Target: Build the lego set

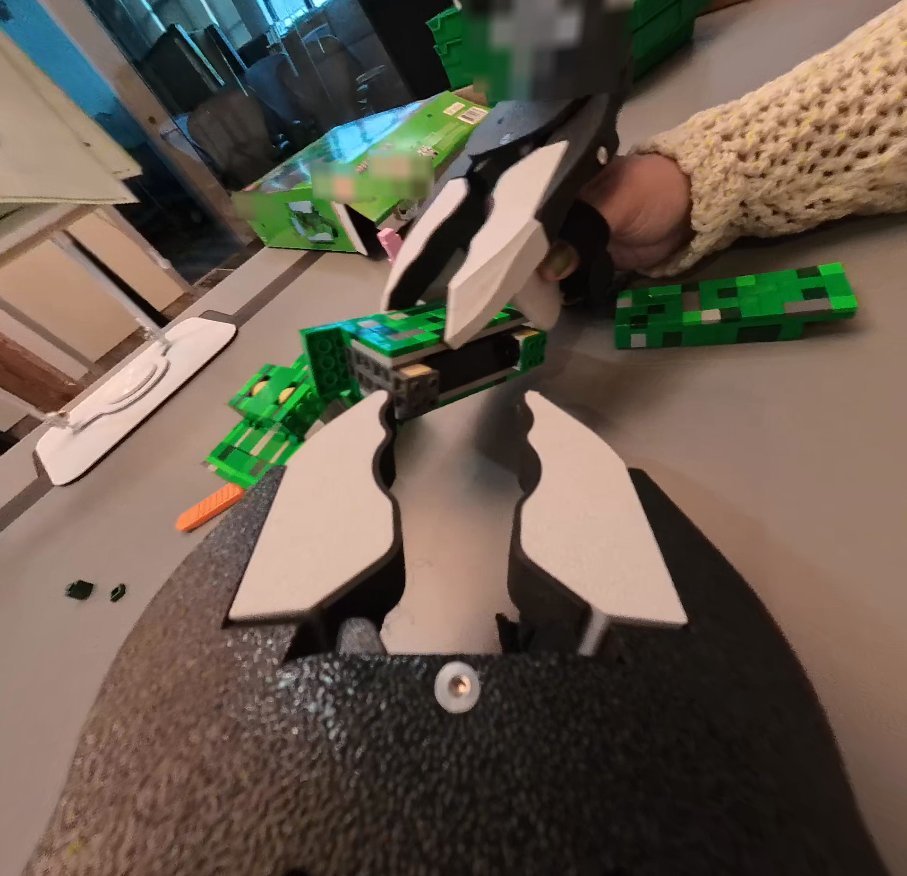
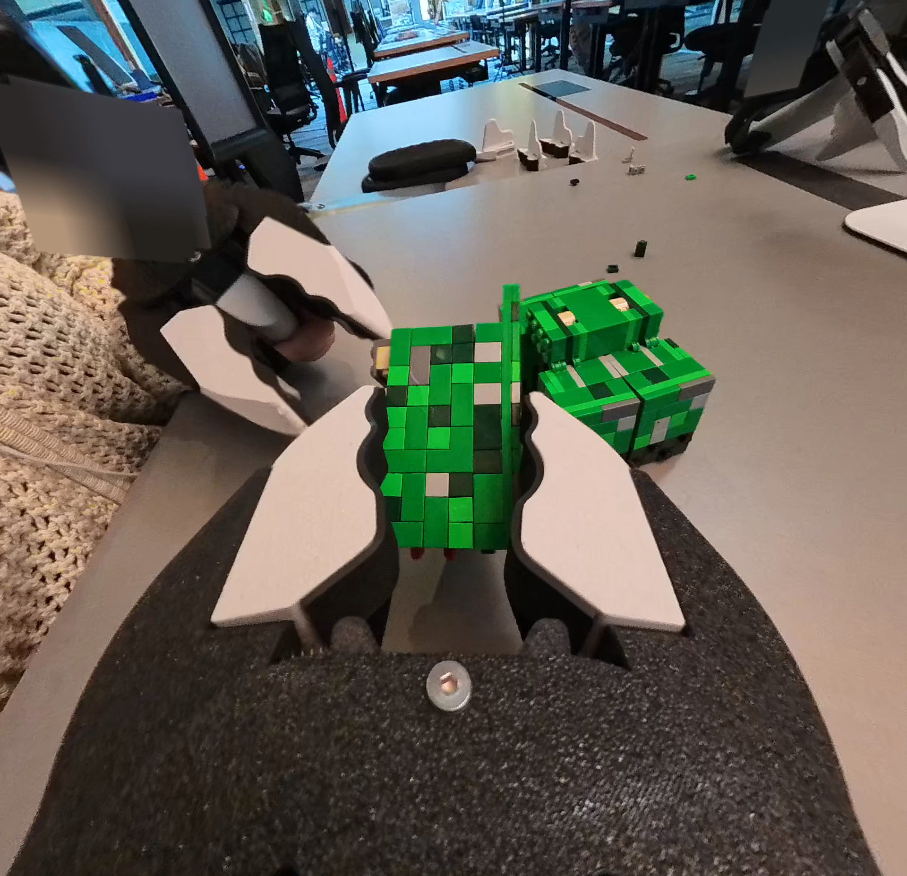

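While the left tongs (image 1: 454,401) stand open with nothing between them, the green brick body (image 1: 422,347) lies on the grey desk (image 1: 736,460) just beyond their tips, with the right tongs (image 1: 422,322) clamped on its top. Right of the body lies a flat green panel (image 1: 736,308); behind it, a green box (image 1: 343,185).

From the right wrist, the right tongs (image 2: 449,406) grip the body (image 2: 446,435) by its sides, apparently touching the green block head (image 2: 623,376) beyond. The left tongs (image 2: 338,376) gape at the body's left.

Grey tables (image 2: 491,224), black office chairs (image 2: 289,92)
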Tool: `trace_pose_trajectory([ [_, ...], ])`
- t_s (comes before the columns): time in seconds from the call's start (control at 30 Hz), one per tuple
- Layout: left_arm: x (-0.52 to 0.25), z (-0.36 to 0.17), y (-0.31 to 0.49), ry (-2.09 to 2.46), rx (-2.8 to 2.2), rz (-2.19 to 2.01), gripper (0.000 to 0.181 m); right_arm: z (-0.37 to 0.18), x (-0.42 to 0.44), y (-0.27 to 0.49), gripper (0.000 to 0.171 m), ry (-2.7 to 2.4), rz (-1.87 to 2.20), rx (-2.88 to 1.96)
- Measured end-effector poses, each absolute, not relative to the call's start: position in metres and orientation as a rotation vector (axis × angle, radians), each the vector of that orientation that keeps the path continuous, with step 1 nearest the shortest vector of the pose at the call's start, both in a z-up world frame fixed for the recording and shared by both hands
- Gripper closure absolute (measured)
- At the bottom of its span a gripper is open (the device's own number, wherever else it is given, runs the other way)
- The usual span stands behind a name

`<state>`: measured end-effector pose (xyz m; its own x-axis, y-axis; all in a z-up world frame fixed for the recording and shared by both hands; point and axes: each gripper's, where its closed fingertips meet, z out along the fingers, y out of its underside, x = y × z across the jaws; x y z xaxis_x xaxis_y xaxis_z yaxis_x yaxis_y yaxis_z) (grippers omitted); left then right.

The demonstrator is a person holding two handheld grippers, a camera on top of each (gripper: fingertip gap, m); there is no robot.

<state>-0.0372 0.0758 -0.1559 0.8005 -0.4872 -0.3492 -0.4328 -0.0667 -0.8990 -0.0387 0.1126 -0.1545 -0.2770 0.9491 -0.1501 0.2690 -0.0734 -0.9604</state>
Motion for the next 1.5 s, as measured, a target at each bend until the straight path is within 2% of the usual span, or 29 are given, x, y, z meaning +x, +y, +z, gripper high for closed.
trace_pose_trajectory([
  [0.1,-0.053,-0.145,0.077,0.642,-1.676,-0.079,0.132,-0.162,-0.035,0.106,0.120,-1.719,1.338,-1.282],
  [0.27,-0.066,-0.144,0.072,0.647,-1.696,-0.144,0.124,-0.195,-0.016,0.096,0.119,-2.236,1.070,-1.099],
  [0.5,-0.053,-0.165,0.068,0.724,-1.804,-0.274,0.115,-0.201,-0.010,0.086,0.119,-2.527,1.074,-1.046],
  [0.73,-0.035,-0.188,0.070,0.862,-1.870,-0.351,0.107,-0.162,0.006,0.103,0.112,-2.147,1.092,-1.190],
  [0.93,-0.023,-0.207,0.067,0.944,-2.017,-0.456,0.090,-0.148,0.062,0.100,0.106,-1.727,1.043,-1.510],
  [1.23,-0.004,-0.220,0.032,1.118,-2.039,-0.506,0.093,-0.194,0.109,0.066,0.105,-1.382,0.797,-1.962],
  [1.5,-0.012,-0.212,0.033,1.151,-1.974,-0.377,0.097,-0.189,0.094,0.045,0.117,-1.338,0.788,-1.950],
])
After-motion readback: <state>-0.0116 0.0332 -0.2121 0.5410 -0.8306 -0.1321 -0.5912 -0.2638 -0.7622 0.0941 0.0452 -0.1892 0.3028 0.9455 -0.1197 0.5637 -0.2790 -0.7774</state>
